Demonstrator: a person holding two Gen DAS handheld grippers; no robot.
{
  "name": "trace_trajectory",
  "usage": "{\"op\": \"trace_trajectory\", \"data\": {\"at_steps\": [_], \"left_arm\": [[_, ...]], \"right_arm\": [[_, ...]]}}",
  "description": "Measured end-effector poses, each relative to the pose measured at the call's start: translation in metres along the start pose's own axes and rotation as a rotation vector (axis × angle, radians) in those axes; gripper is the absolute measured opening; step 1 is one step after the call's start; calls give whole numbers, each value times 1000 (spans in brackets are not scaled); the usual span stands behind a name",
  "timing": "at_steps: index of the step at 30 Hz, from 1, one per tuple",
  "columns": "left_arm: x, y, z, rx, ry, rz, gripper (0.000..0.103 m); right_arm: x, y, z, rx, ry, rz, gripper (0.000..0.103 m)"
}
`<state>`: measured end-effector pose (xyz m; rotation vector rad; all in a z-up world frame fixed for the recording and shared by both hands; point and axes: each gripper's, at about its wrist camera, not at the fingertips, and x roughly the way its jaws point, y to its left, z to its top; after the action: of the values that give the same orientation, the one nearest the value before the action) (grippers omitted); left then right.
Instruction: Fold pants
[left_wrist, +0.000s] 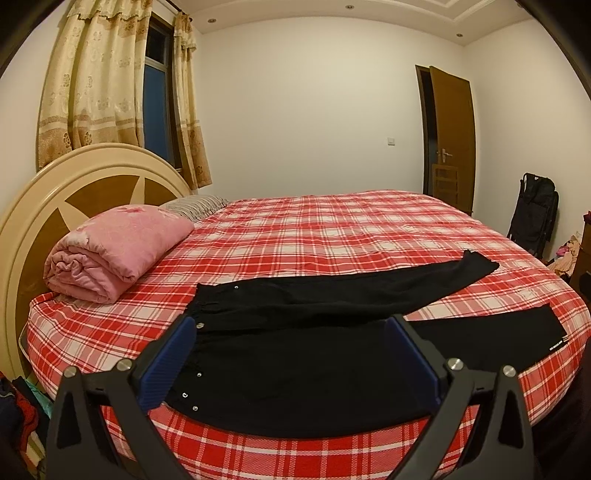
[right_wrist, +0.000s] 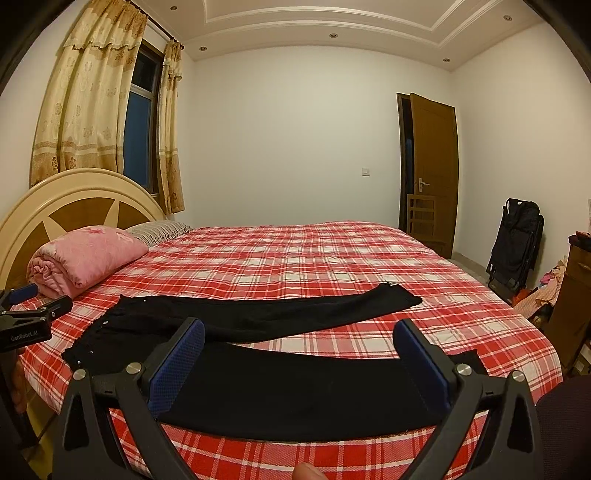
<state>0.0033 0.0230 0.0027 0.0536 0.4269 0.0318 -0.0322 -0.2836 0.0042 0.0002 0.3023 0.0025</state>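
one black pants (left_wrist: 314, 306) spread flat on one plaid bed (left_wrist: 332, 236), two grippers, left gripper (left_wrist: 291, 354) and right gripper (right_wrist: 299, 354), jaws wide

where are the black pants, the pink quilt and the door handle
black pants (left_wrist: 332, 295): left wrist view, on the far leg's thigh
pink quilt (left_wrist: 122, 240): left wrist view, on its folded top
door handle (right_wrist: 423, 183): right wrist view, on the lever

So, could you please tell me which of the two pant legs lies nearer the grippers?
The near leg, along the bed's front edge under both open grippers; the far leg angles away toward the bed's middle.
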Motion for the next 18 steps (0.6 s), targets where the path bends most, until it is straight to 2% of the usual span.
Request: {"op": "trace_trajectory", "data": {"at_steps": [18], "left_arm": [[1, -1, -1, -1, -2, 1, 103]], "right_arm": [[2, -3, -1, -3, 9, 4, 102]]}}
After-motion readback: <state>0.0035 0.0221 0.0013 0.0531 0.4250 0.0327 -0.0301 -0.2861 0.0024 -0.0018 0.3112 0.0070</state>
